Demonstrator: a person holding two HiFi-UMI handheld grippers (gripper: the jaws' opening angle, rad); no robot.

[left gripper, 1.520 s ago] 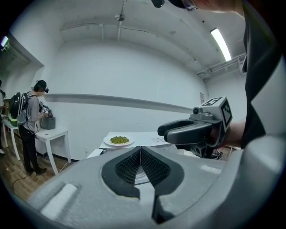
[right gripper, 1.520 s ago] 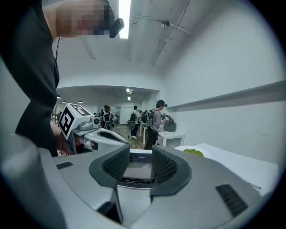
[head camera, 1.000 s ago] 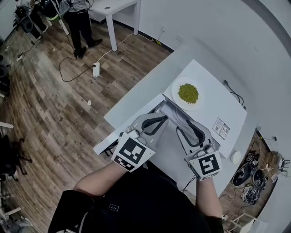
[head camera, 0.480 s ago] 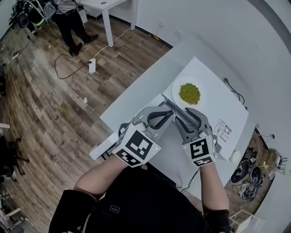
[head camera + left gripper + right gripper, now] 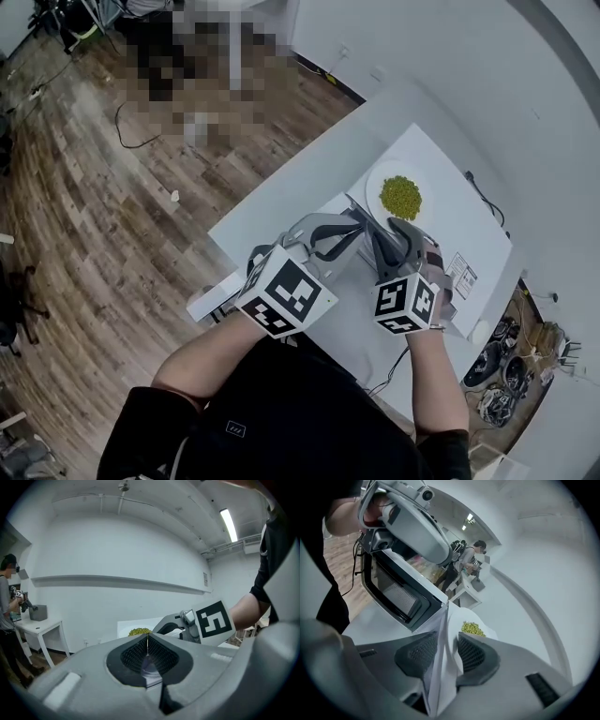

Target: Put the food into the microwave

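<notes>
A white plate (image 5: 377, 180) of green peas (image 5: 401, 196) stands on top of the white microwave (image 5: 469, 220). My right gripper (image 5: 392, 225) reaches to the plate's near rim. In the right gripper view its jaws are closing around the white edge of the microwave top and the plate rim (image 5: 454, 637), and the pads (image 5: 471, 653) stand clear of both. The peas (image 5: 471, 629) lie just beyond. The microwave's dark-windowed door (image 5: 396, 595) shows at left. My left gripper (image 5: 354, 230) hovers beside it over the door, its pads (image 5: 140, 651) closed together; the peas (image 5: 139, 631) lie behind them.
The microwave stands on a white table (image 5: 281, 211) above a wood floor (image 5: 84, 216) with cables. A printed label (image 5: 461, 274) is on the microwave top. A person (image 5: 471, 557) stands at another white table (image 5: 40, 627) in the background.
My right gripper has moved forward and left toward the plate, sinking and rolling so its marker cube faces up. The left gripper has hardly moved.
</notes>
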